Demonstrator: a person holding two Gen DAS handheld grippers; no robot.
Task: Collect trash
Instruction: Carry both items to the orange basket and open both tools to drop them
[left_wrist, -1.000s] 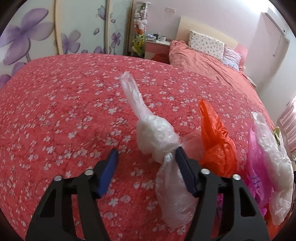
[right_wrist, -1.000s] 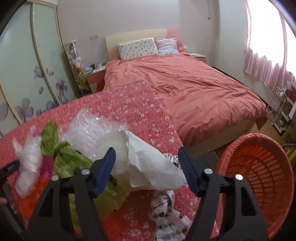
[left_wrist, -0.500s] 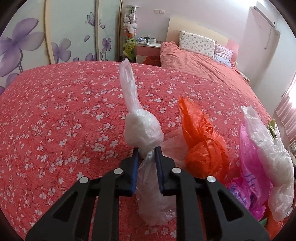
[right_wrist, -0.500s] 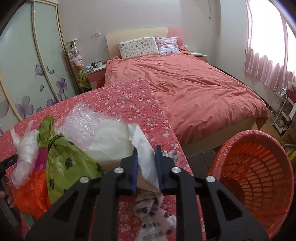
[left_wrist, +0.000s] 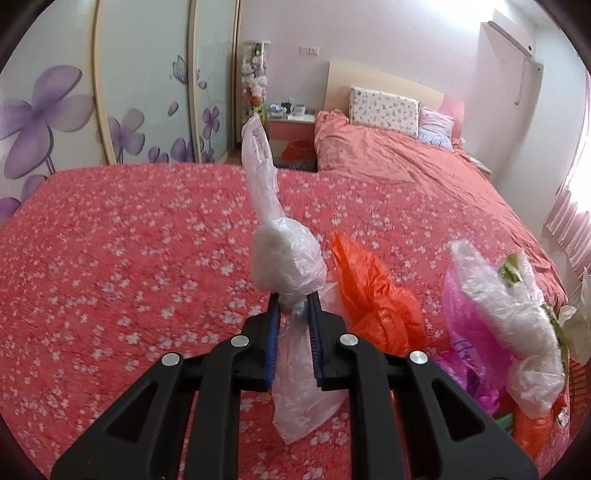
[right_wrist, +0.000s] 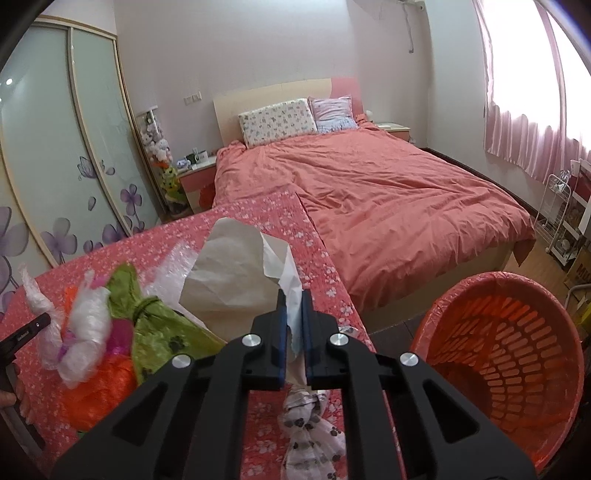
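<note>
Bedroom w/ pink walls, floral sliding wardrobe doors (left_wrist: 122, 110), salmon-covered bed (right_wrist: 369, 195) in bkgd. In front, red floral quilt (left_wrist: 110, 258) as work surface, trash piled along its right side.

Left gripper (left_wrist: 293, 312) clamped on twisted neck of clear knotted bag (left_wrist: 286, 262); bag upright above the fingers, tail hanging below, lifted off quilt as far as visible. Right gripper (right_wrist: 293, 314) pinched on edge of crumpled white paper (right_wrist: 236, 280), paper raised above quilt edge.

Orange basket (right_wrist: 502, 362) on floor just right of quilt, near right gripper. Nothing visible inside so far, though bottom partly hidden.

Progress, by judgement: early. Two items gripped, none binned yet. Left on quilt: orange bag (left_wrist: 373, 295), pink and clear bag bundle (left_wrist: 495, 306), green paw-print bag (right_wrist: 155, 325), bubble wrap (right_wrist: 173, 266), spotted white bag (right_wrist: 310, 439) hanging at quilt edge below right gripper. Next, prob.: carry both held items over to basket & release, then back for rest.
</note>
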